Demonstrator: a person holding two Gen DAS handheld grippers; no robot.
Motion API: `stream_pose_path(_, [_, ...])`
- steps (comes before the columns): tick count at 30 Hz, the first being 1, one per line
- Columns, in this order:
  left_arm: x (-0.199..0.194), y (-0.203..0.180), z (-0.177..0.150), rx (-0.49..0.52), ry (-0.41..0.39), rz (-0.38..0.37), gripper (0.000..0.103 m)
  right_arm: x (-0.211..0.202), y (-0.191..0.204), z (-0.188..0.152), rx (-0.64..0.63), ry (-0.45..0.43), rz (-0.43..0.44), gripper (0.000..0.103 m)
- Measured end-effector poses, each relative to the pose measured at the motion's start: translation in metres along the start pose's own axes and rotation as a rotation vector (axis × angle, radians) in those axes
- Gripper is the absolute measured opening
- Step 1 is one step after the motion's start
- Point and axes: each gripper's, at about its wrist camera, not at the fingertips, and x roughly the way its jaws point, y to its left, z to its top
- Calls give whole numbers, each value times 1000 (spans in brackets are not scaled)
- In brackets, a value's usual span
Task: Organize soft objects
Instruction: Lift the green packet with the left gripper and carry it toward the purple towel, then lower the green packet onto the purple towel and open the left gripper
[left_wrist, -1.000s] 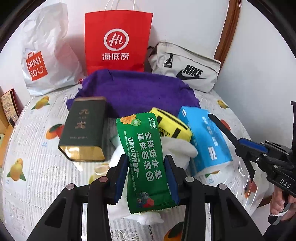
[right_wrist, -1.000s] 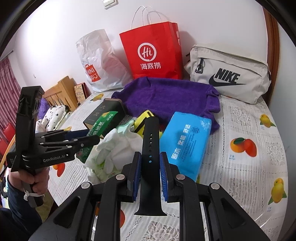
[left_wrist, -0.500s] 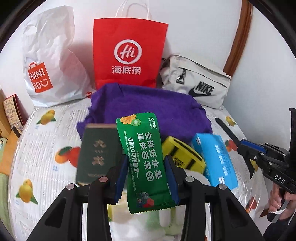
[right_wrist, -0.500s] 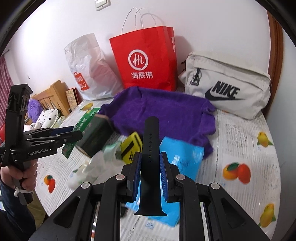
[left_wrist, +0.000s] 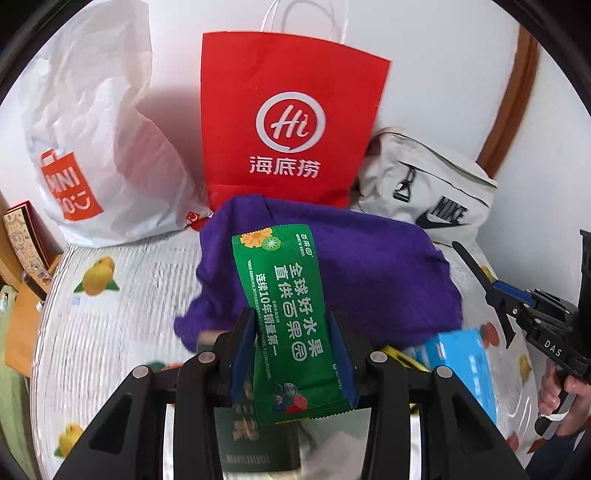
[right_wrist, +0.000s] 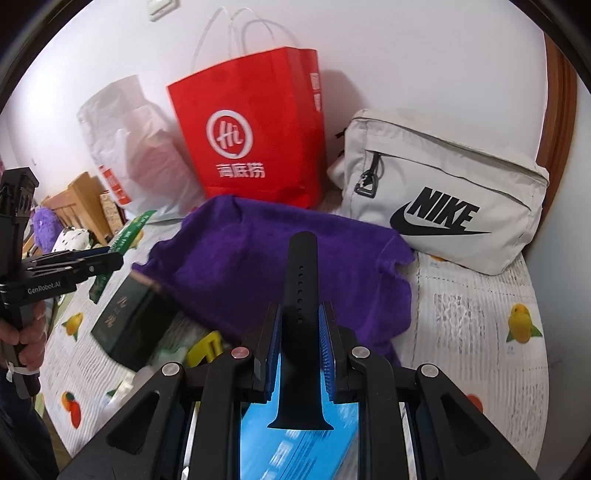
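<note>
My left gripper is shut on a green snack packet, which stands upright between the blue pads above a purple towel. My right gripper is shut on a black watch strap that points up over the same purple towel. The left gripper shows at the left of the right wrist view with the green packet edge-on. The right gripper shows at the right of the left wrist view. A blue tissue pack and a dark green tin lie near the towel.
A red paper bag, a white plastic shopping bag and a grey Nike pouch stand against the wall at the back. A yellow object lies by the tin. The fruit-print tablecloth covers the round table. A hand holds the left tool.
Both grippers have moved forward toward the bags at the back, each keeping its hold. The tin, yellow object and blue pack have slid down and partly under the fingers in both views.
</note>
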Motion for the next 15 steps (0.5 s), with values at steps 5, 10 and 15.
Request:
stream_pose_path(5, [31, 5, 23, 2, 24, 5, 38, 28, -13, 12, 14, 33, -22, 20])
stream_pose_path(10, [56, 11, 39, 1, 42, 12, 38, 54, -29, 20, 34, 60, -47, 20])
stream_pose_path(15, [83, 15, 49, -8, 81, 20, 38, 80, -40, 25, 38, 103, -68, 20])
